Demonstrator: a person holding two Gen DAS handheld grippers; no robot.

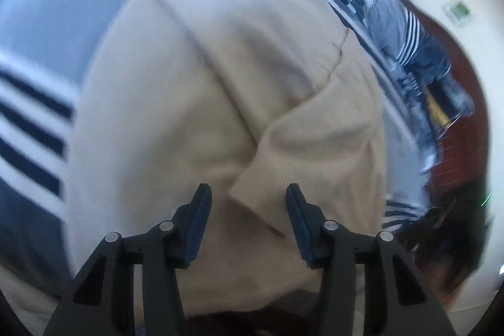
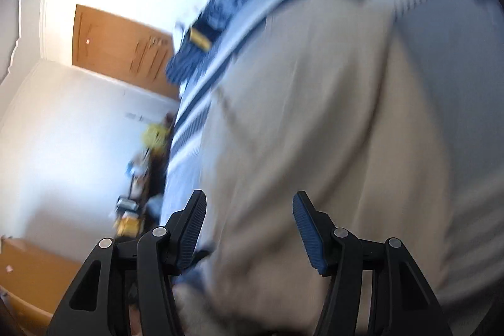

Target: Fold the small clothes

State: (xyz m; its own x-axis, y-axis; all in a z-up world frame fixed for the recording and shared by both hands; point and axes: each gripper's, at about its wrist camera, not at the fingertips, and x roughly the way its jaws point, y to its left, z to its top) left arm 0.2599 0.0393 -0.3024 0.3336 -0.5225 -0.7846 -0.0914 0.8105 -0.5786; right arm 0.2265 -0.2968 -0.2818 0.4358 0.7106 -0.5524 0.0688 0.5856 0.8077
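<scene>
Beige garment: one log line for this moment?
garment: beige garment on striped bedding | left tongs: open, above sleeve cuff | right tongs: open, empty

The beige knitted sweater lay on the striped bedspread; its ribbed cuff lay on it, toward 5 o'clock.

The left tool is a matte black plastic linkage: two angled outer arms with long cut-out slots, two inner arms, and four round silver pivot pins set in a row across them. Its two fingers end in dark blue pads that taper to narrow tips. The right tool has the same black build and silver pins, and its blue pads show fine ribbing across their inner faces.
</scene>
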